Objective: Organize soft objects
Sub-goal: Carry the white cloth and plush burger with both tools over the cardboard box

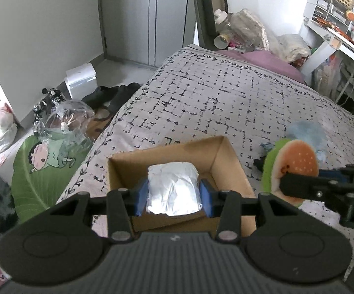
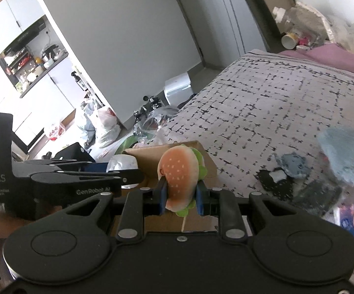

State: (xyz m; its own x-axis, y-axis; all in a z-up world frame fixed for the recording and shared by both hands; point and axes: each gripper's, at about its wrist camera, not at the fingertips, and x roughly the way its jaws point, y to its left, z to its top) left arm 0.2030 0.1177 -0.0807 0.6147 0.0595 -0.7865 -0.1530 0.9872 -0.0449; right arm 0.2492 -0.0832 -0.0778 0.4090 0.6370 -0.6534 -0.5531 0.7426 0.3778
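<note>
Two grippers, each clamped on a soft object at a cardboard box on the bed.

The left gripper (image 1: 174,194) has its blue fingers (image 1: 141,199) pressed against both sides of a white crinkled bundle (image 1: 173,187), held over the open cardboard box (image 1: 216,152), which sits on the patterned bed cover (image 1: 225,93). The right gripper (image 2: 180,196) squeezes a plush burger (image 2: 180,174) between its fingers (image 2: 162,196), just beside the box's right wall. A fluffy blue toy (image 2: 341,152) and small grey plush pieces (image 2: 292,165) lie on the cover to the right, well apart from both.
</note>
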